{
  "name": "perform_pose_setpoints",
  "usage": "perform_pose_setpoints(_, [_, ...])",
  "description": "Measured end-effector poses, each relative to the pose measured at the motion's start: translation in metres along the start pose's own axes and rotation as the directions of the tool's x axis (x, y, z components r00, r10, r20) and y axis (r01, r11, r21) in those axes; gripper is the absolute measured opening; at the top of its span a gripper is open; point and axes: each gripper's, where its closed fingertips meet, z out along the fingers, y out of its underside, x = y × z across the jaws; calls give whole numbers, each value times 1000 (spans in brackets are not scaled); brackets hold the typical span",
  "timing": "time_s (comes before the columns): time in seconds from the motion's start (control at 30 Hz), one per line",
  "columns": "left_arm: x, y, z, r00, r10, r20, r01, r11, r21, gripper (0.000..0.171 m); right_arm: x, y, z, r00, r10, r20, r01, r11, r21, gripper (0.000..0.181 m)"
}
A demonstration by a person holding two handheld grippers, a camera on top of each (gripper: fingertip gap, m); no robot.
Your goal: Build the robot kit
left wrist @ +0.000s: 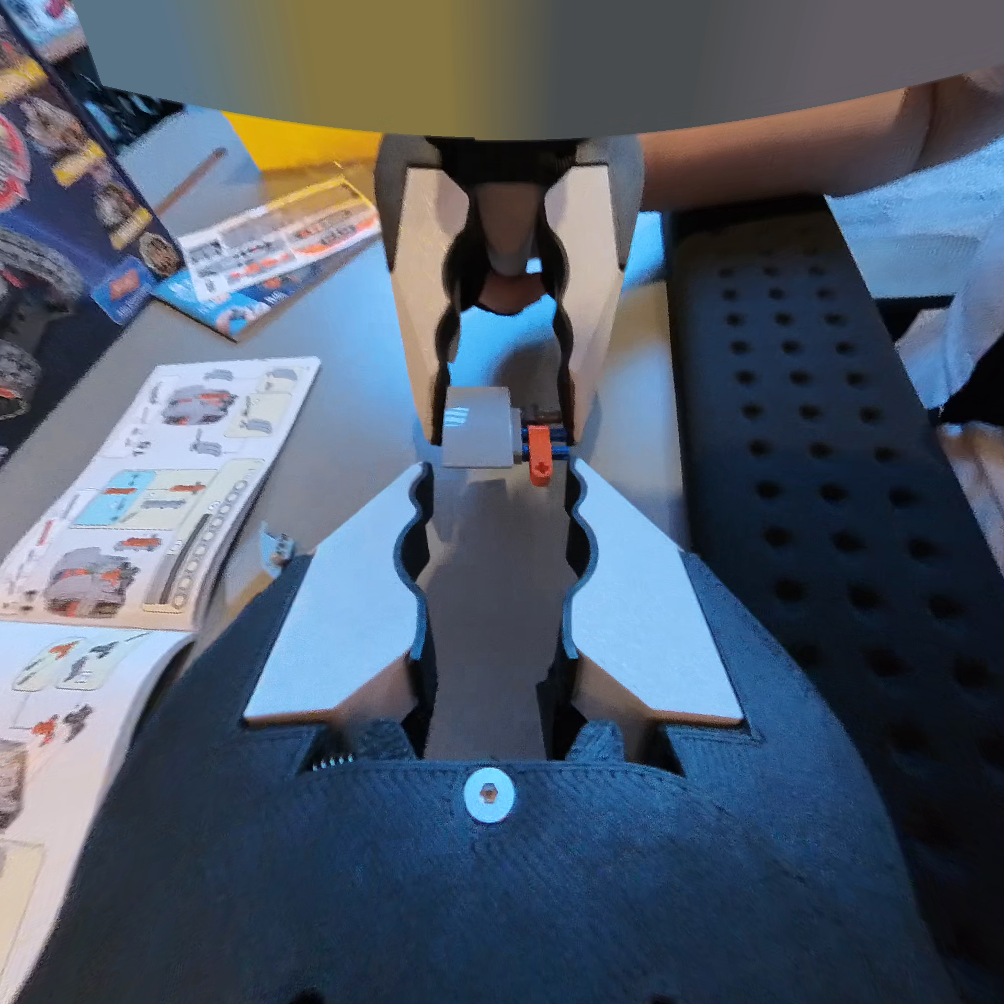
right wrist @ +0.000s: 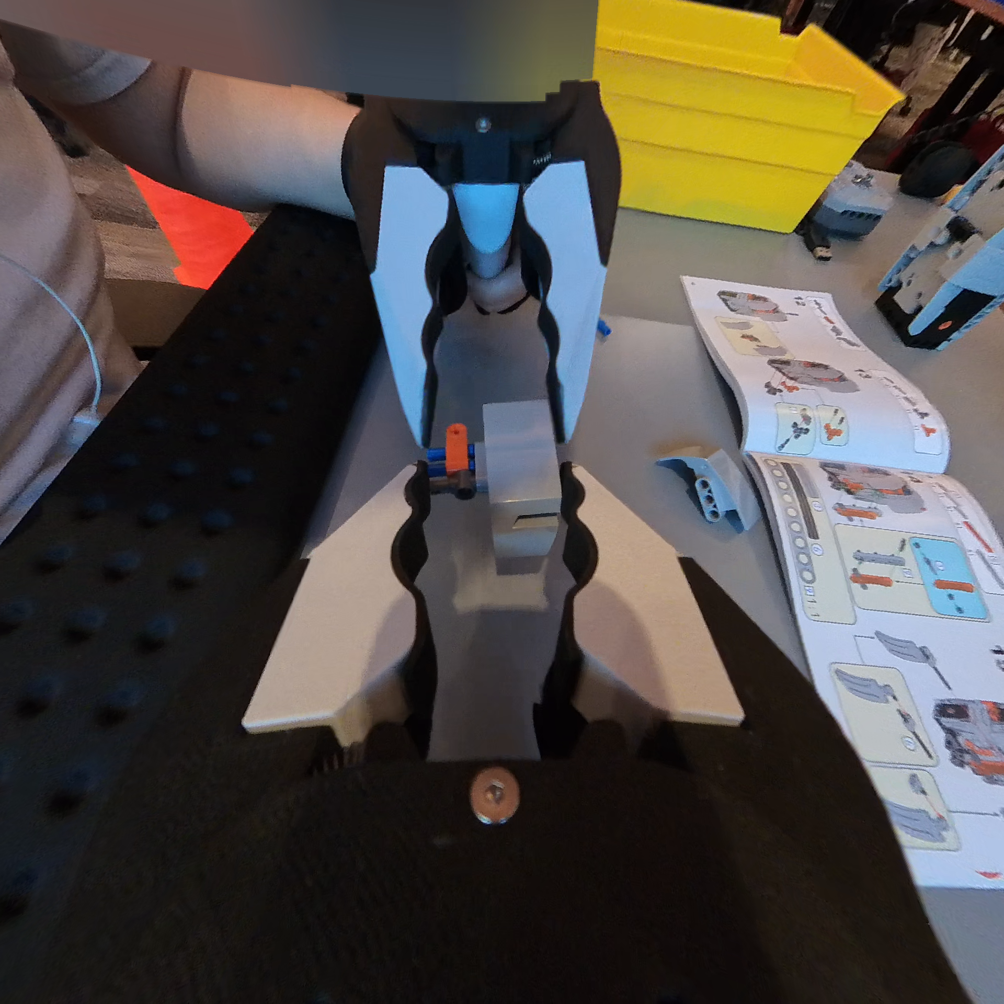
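A small brick assembly sits between the two grippers, which face each other tip to tip. It is a grey block (right wrist: 521, 478) with blue pins (right wrist: 437, 453) and an orange connector (right wrist: 456, 445). My right gripper (right wrist: 493, 472) is shut on it, one finger on the block and the other on the pin ends, close over the grey table (right wrist: 641, 380). In the left wrist view the block (left wrist: 478, 429) and orange connector (left wrist: 539, 456) lie inside the right gripper (left wrist: 502, 440). My left gripper (left wrist: 500, 470) is open, its tips just short of the assembly. It also shows in the right wrist view (right wrist: 494, 437).
An open instruction booklet (right wrist: 869, 543) lies beside the grippers, with a loose grey curved piece (right wrist: 711, 489) next to it. A black perforated board (left wrist: 815, 434) is on the other side. A yellow bin (right wrist: 733, 125), a built model (right wrist: 951, 261), a toy box (left wrist: 65, 190) and a person's arm (left wrist: 788, 146) stand farther off. The loose grey curved piece (right wrist: 711, 489) is about equally far from each gripper, around 10 centimetres. Look for it in the left wrist view (left wrist: 275, 552) too.
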Motion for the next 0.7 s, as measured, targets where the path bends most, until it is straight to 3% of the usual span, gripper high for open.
perform_pose_setpoints(0.3, [2,5,2,1000,17,-16,-17,999,-30,38,-3,8,7,998,43,40,-42,999,-19,48])
perform_pose_setpoints(0.7, [-8,2,-2,988,-147,-43,148,989,7,37,8,4,4,999,20,-28,-20,1000,21,50])
